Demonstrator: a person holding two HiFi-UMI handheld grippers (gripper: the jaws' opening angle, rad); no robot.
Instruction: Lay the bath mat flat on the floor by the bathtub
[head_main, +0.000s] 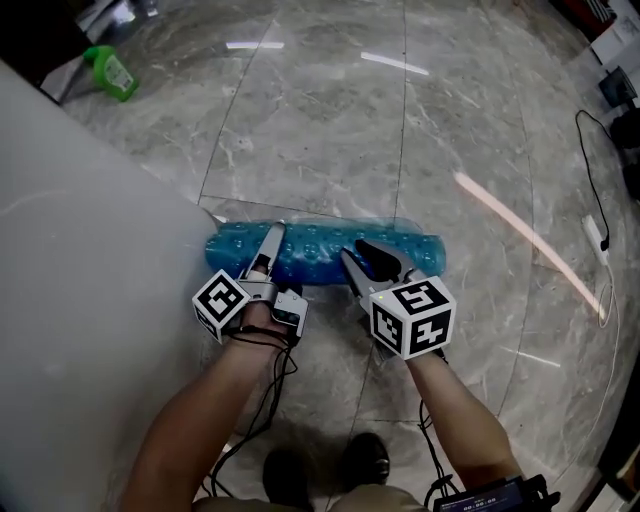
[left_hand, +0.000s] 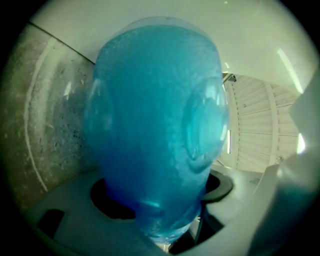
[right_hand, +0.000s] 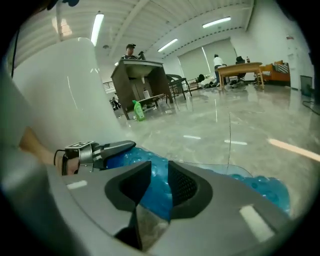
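Observation:
The blue, bubbly bath mat lies rolled up in a long bundle on the grey marble floor, its left end against the white bathtub. My left gripper holds the roll near its left end; in the left gripper view the blue mat fills the space between the jaws. My right gripper is at the middle of the roll. In the right gripper view its jaws stand close together with a fold of the mat pinched between them, and the left gripper shows beside it.
A green bottle lies on the floor at the far left, beyond the bathtub. A white cable runs along the right edge. My shoes are just behind the mat. A cabinet and tables stand far off.

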